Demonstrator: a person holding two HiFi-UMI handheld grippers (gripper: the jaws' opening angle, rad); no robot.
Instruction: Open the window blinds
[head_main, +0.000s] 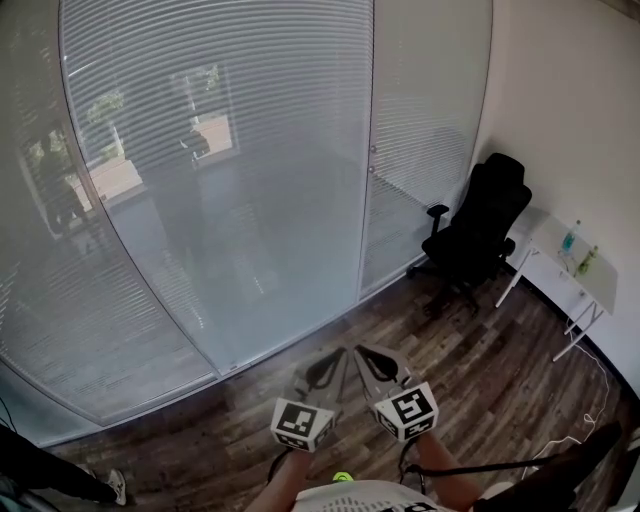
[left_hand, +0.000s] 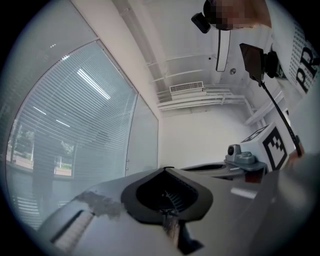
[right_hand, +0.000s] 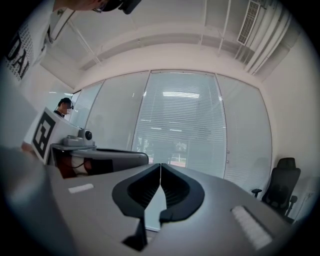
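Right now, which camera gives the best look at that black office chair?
The head view: the black office chair stands whole in the corner beside the blinds. The right gripper view catches it small at its lower right edge. The left gripper view does not show it.

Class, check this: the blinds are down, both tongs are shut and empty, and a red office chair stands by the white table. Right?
No. The office chair is black, not red, as the head view shows. The blinds are down, the left tongs and right tongs are shut and empty, and it stands by the white table.
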